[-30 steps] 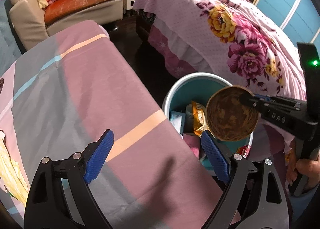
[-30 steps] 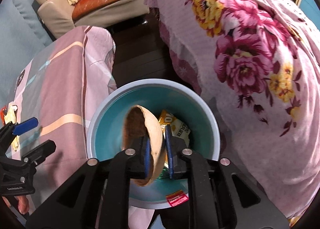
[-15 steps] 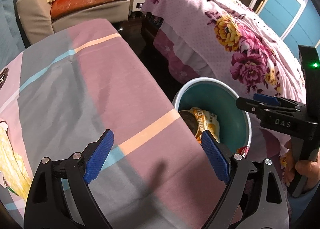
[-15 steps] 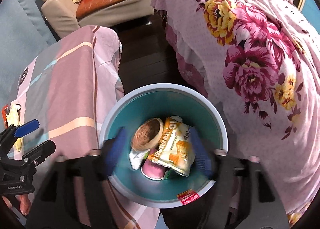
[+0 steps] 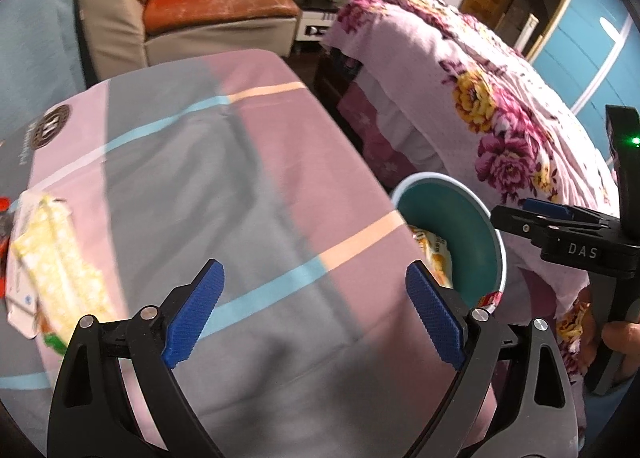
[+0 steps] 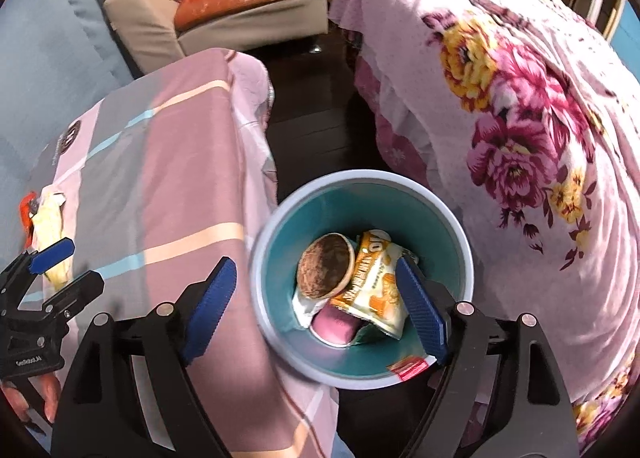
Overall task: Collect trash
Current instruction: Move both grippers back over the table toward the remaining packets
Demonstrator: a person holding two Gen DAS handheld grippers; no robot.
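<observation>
now my right gripper [image 6: 316, 302] hangs over the teal trash bin [image 6: 452, 226] with its jaws just opened wide and nothing between them, and the brown round lid [image 6: 326, 271] it carried lies inside the bin, leaning on an orange-and-white snack bag [image 6: 372, 286] and a purple cup [image 6: 334, 325]. my left gripper [image 5: 316, 314] is spread open and empty over the striped tablecloth [image 5: 248, 194], where a yellow-and-white wrapper [image 5: 52, 254] sits near the table's left edge, well apart from the bin.
</observation>
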